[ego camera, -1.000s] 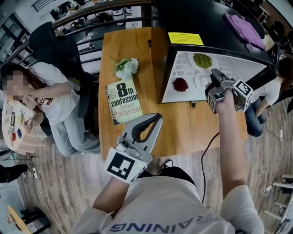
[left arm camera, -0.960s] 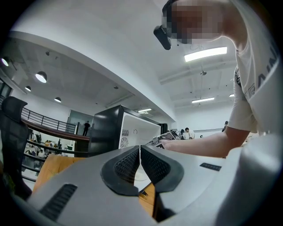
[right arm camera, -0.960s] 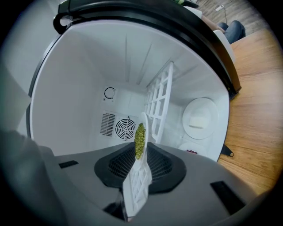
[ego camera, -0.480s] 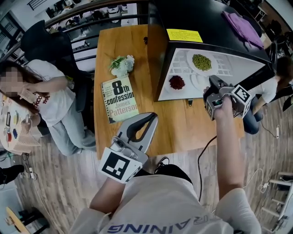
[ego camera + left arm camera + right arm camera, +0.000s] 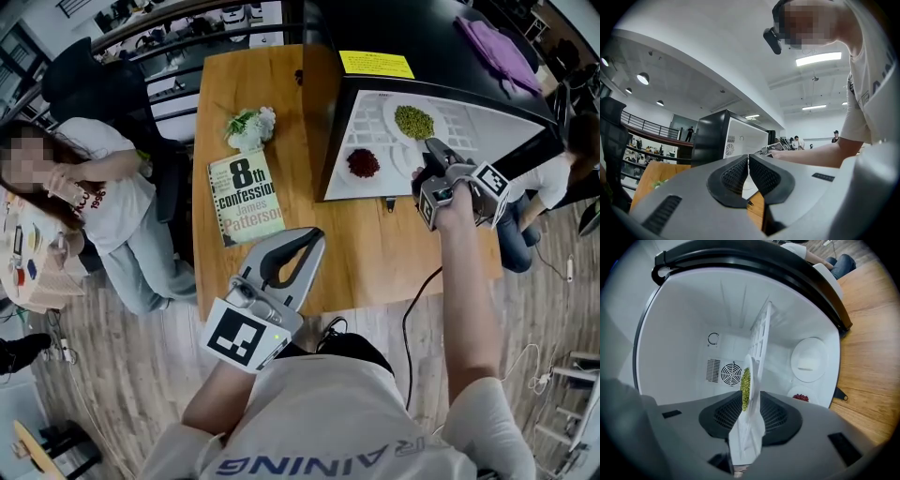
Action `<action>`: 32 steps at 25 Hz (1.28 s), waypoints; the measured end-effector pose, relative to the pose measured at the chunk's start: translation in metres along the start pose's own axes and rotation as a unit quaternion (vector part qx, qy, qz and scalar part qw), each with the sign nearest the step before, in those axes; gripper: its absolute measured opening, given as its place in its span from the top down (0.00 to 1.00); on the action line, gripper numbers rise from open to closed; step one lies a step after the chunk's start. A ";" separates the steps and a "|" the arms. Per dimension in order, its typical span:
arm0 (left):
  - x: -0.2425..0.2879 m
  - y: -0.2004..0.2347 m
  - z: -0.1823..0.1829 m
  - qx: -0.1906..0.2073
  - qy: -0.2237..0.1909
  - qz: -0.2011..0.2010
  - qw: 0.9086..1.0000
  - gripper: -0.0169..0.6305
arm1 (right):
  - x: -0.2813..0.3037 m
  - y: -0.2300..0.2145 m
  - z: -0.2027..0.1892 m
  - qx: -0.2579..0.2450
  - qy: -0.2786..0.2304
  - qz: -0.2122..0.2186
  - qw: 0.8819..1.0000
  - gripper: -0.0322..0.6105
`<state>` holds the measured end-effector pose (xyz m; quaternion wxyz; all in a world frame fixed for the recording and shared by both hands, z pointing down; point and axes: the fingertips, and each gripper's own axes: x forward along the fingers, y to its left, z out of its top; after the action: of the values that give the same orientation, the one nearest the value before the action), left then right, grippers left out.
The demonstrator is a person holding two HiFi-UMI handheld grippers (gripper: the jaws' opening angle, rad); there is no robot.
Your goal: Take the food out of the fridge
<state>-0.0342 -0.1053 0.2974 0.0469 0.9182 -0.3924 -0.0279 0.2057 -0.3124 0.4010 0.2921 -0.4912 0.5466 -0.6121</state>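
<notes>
A black mini fridge point(image 5: 319, 112) stands open on the wooden table point(image 5: 281, 56), white inside. A white plate of green beans point(image 5: 413, 122) and a plate of red beans point(image 5: 362, 163) sit in it. My right gripper point(image 5: 431, 155) reaches into the fridge. In the right gripper view the green-bean plate's rim point(image 5: 749, 380) stands edge-on between its pads, which touch it on both sides. These jaws have just been opening a little, with the rim still between them. My left gripper point(image 5: 748, 161) is held low at the table's near edge, shut and empty.
A paperback book point(image 5: 246, 199) and a small bunch of flowers point(image 5: 247, 127) lie on the table left of the fridge. A purple cloth point(image 5: 511, 61) rests on the fridge top. A person point(image 5: 94, 197) sits to the left. Inside are a wire shelf point(image 5: 759, 341) and another white plate point(image 5: 809, 359).
The right gripper has shifted slightly deeper toward the green-bean plate. The left gripper has stayed where it was.
</notes>
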 end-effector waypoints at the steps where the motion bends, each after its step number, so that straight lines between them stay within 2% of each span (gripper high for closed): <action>1: -0.001 0.000 0.000 0.000 0.000 0.000 1.000 0.95 | 0.002 -0.001 0.000 0.002 0.002 -0.002 1.000 0.78; 6: -0.007 0.001 0.001 -0.006 -0.001 0.006 1.000 0.95 | 0.004 -0.007 -0.004 0.002 0.004 -0.006 1.000 0.79; 11: -0.010 0.001 -0.002 -0.010 -0.003 0.010 1.000 0.95 | -0.002 -0.004 -0.005 -0.001 0.010 -0.002 1.000 0.88; 16: -0.013 -0.003 -0.007 -0.018 -0.003 0.009 1.000 0.95 | -0.014 -0.002 -0.004 0.018 0.008 0.018 1.000 0.90; 21: -0.012 -0.001 -0.004 -0.011 -0.002 0.012 1.000 0.95 | -0.025 0.001 0.000 0.012 -0.009 0.045 0.999 0.90; 28: 0.001 -0.026 -0.014 -0.011 0.012 -0.018 1.000 0.95 | -0.092 -0.004 0.006 0.023 -0.026 0.089 0.995 0.90; 32: 0.014 -0.046 -0.021 -0.006 0.015 -0.038 0.999 0.95 | -0.147 -0.024 0.018 0.021 -0.043 0.092 0.995 0.90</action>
<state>0.0105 -0.0825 0.3128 0.0576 0.9323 -0.3567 -0.0181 0.2774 -0.1824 0.3810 0.3807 -0.4583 0.5637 -0.5721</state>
